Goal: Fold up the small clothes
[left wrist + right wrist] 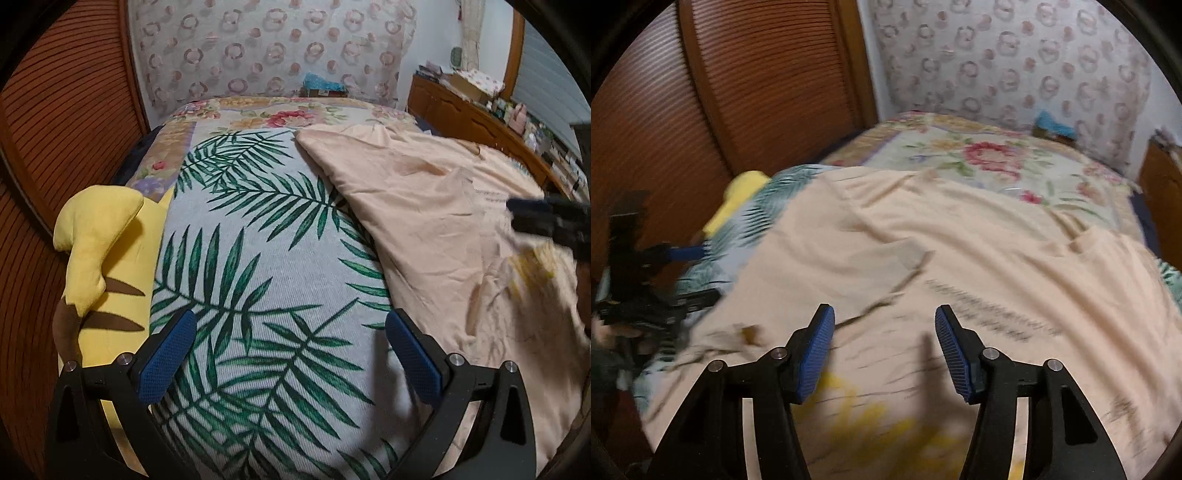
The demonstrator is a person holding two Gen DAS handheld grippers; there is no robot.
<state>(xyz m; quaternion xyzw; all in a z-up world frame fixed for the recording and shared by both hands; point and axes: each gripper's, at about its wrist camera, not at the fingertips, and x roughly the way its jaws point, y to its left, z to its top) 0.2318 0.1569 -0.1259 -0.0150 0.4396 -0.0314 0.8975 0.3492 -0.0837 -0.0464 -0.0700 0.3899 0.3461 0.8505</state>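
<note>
A peach T-shirt (pixel 436 206) with a yellow and brown print lies spread on the bed, filling the right wrist view (pixel 923 229). My left gripper (pixel 290 325) is open and empty above the palm-leaf cover (pixel 258 258), left of the shirt. My right gripper (pixel 884 321) is open and empty just above the shirt's printed front. It shows blurred at the right edge of the left wrist view (pixel 546 218). The left gripper shows at the left edge of the right wrist view (pixel 665 266).
A yellow plush toy (pixel 103 251) lies at the bed's left edge beside a wooden louvred door (pixel 62 110). A floral quilt (pixel 990 155) covers the far bed. A wooden dresser (pixel 480 110) with clutter stands at the right.
</note>
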